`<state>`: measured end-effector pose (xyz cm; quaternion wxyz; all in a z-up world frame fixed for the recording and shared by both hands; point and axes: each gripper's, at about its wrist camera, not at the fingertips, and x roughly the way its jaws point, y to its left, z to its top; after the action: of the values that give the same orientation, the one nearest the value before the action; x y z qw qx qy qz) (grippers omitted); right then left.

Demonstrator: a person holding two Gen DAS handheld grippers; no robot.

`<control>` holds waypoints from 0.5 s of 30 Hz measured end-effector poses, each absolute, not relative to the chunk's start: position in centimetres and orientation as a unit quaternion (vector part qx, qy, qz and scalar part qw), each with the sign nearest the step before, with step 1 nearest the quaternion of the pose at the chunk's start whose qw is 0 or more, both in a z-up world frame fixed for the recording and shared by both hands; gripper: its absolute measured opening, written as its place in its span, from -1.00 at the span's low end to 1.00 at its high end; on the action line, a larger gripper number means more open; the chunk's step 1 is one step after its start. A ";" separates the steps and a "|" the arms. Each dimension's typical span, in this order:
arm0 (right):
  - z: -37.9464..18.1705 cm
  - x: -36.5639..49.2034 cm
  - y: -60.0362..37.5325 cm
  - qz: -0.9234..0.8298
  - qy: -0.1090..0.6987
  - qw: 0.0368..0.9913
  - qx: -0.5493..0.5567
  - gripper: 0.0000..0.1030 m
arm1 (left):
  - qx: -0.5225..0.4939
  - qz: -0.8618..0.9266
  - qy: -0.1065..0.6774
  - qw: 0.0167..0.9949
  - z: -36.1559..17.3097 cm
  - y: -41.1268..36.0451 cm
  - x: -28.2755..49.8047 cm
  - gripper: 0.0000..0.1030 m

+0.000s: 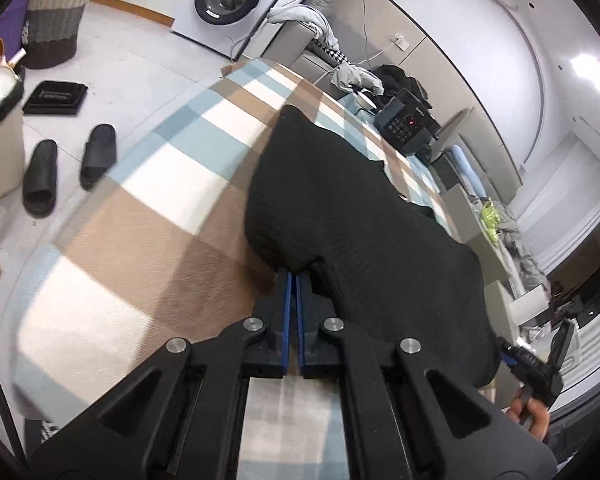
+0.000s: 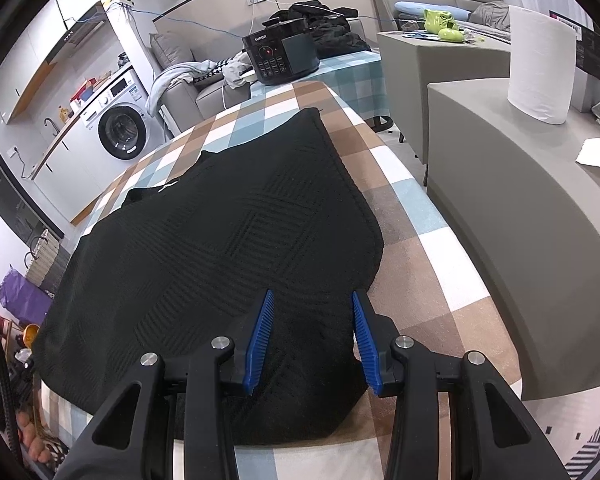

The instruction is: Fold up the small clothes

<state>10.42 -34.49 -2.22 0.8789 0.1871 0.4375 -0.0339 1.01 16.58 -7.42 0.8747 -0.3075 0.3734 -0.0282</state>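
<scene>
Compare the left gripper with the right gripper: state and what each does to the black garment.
The left gripper is shut, pinching an edge of the black garment; the right gripper stands open. The left lifts a fold of cloth; the right straddles cloth lying flat on the checked tablecloth, pads not pressing. Both have blue pads and black bodies.

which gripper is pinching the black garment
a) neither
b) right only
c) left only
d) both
c: the left gripper has its fingers closed together on an edge of the black garment, while the right gripper has its blue fingers standing apart over the cloth, not pressing it.
</scene>
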 end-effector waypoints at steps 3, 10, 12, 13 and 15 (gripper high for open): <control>-2.1 10.4 -34.3 -0.033 0.437 0.880 0.184 -0.21 | -0.307 -0.023 0.386 0.869 -8.2 17.1 0.2 -1.00; -2.0 9.5 -35.5 -0.043 0.433 0.878 0.198 -0.11 | -0.296 -0.018 0.399 0.868 -8.6 16.8 -1.0 -1.00; -2.0 9.1 -36.1 -0.046 0.430 0.878 0.205 -0.08 | -0.293 -0.015 0.400 0.868 -8.5 16.8 -1.5 -1.00; -2.0 8.8 -36.4 -0.047 0.429 0.878 0.209 -0.07 | -0.286 -0.003 0.401 0.870 -8.4 16.8 -1.7 -1.00; -2.2 8.3 -37.1 -0.042 0.429 0.875 0.223 -0.07 | -0.282 0.011 0.399 0.872 -8.2 17.3 -2.2 -1.00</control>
<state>8.27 -37.11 -2.25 0.8745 0.2229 0.4286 -0.0419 -2.21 17.27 -8.22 0.8725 -0.2817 0.3991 0.0110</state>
